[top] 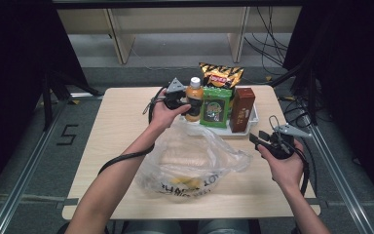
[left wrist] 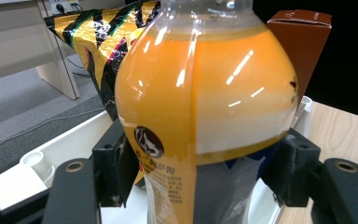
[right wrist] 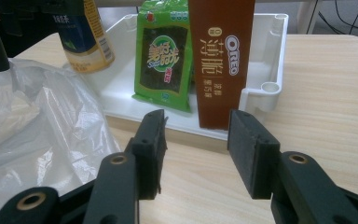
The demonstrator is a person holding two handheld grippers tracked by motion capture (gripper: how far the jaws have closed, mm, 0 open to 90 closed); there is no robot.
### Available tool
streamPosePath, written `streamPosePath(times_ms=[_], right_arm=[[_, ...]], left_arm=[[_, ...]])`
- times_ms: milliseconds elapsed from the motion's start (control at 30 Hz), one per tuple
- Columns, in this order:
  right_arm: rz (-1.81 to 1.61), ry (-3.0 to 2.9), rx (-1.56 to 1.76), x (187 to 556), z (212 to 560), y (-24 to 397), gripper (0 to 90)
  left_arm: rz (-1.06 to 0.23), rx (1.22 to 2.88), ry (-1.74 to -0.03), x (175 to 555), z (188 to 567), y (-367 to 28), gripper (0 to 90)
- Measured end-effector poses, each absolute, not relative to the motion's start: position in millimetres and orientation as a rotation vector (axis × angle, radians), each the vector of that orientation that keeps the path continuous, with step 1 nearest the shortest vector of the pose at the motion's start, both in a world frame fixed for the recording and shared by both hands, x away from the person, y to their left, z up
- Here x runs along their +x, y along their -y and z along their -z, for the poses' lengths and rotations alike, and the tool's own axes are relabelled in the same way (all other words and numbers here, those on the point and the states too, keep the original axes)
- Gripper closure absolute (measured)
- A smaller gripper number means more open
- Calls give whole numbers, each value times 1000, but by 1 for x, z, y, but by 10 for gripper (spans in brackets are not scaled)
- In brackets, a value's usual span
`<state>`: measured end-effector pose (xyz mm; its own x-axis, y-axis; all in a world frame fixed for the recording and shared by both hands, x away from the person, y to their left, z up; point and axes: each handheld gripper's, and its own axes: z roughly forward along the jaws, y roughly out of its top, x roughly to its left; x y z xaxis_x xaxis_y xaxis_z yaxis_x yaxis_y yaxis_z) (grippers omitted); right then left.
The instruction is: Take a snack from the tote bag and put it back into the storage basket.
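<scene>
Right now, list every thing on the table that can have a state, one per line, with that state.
left gripper: shut on the orange drink bottle.
right gripper: open, nothing between the pads.
orange drink bottle: upright, capped, nearly full.
chips bag: sealed, propped up behind the tray.
green seaweed pack: standing, sealed.
brown Oreo box: upright, closed.
white tray: holds the snacks.
plastic bag: lying crumpled, items inside.

Grey floor [top: 24,161], pale wooden shelving [top: 175,24]
</scene>
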<state>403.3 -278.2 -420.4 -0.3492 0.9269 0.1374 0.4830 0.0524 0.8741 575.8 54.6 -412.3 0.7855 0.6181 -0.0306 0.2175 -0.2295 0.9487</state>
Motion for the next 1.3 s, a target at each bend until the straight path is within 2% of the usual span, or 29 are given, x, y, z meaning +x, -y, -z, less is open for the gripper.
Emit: streamPosePath(times_ms=[1300], right_arm=[[-1251, -1877, 1428, 401, 421, 277, 572]], left_arm=[[-408, 1835, -675, 582, 430, -49, 344]])
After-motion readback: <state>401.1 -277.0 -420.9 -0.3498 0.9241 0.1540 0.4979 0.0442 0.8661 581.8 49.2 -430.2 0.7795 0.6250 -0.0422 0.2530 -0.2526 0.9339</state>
